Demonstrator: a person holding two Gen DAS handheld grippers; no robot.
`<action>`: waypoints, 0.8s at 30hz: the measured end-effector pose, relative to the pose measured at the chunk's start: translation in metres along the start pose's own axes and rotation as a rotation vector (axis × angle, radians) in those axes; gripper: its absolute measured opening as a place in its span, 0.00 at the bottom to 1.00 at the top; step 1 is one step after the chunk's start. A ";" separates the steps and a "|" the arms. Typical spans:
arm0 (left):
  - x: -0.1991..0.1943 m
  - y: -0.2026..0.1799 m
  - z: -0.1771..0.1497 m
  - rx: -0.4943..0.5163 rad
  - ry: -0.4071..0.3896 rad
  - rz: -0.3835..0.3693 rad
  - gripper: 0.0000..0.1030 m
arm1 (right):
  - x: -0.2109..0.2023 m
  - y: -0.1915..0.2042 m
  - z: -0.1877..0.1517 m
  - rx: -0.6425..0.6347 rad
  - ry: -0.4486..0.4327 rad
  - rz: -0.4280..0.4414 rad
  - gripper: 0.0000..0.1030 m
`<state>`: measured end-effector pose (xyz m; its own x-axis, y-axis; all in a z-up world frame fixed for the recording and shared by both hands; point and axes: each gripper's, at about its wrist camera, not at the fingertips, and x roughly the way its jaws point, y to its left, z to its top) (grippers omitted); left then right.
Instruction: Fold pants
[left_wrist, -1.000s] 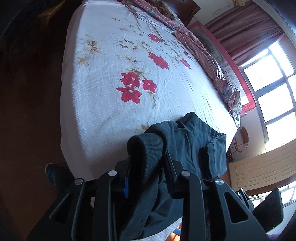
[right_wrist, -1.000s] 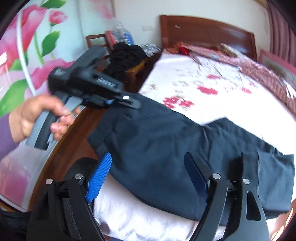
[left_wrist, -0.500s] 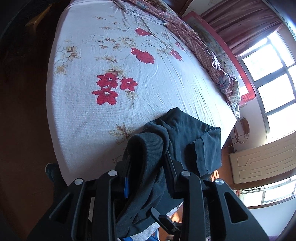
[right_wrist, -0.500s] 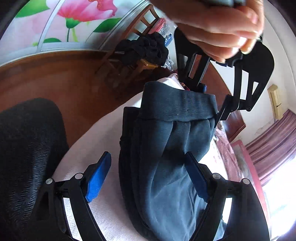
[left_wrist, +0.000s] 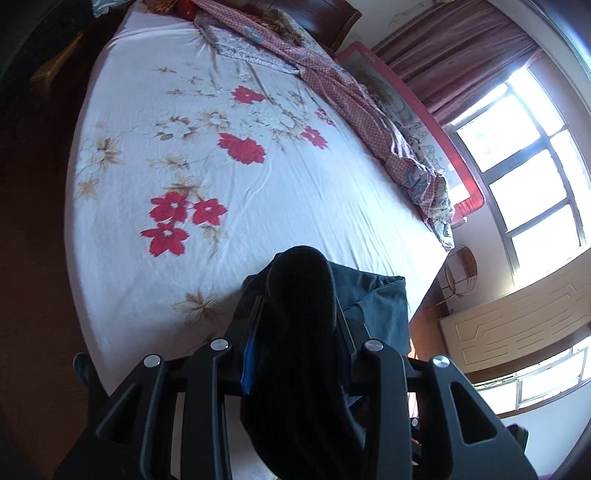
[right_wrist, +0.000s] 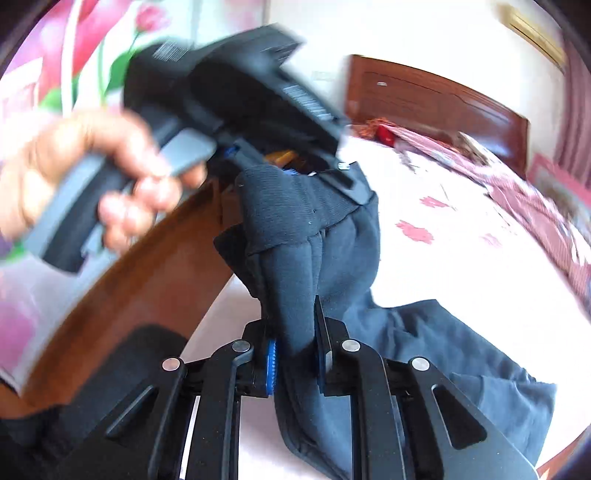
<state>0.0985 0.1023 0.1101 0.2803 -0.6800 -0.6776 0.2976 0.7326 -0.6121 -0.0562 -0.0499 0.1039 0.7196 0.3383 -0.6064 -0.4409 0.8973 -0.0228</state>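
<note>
The right tool has just closed, clamping the pants; the left tool grips the waistband at 12 o'clock. Soft, limp fabric drapes onto the bed; grip thick seams.

Your pants are matt dark knit cloth with a ribbed waistband; the bed sheet is lightly creased cotton, the headboard glossy wood.

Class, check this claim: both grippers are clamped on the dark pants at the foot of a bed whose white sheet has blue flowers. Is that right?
Not quite: the flowers on the sheet are red, as the left wrist view shows. The left gripper and right gripper are indeed clamped on the dark pants.
</note>
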 end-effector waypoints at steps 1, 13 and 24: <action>0.005 -0.015 0.007 0.021 -0.005 -0.021 0.32 | -0.012 -0.020 0.002 0.040 -0.022 0.004 0.14; 0.141 -0.211 0.030 0.258 0.099 -0.245 0.36 | -0.120 -0.232 -0.085 0.554 -0.237 -0.233 0.14; 0.184 -0.176 -0.075 0.359 0.257 -0.101 0.58 | -0.095 -0.311 -0.307 1.359 -0.228 0.056 0.48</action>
<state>0.0294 -0.1494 0.0626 0.0115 -0.6845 -0.7289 0.6221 0.5756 -0.5308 -0.1516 -0.4483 -0.0754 0.8476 0.3034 -0.4354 0.2984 0.4058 0.8639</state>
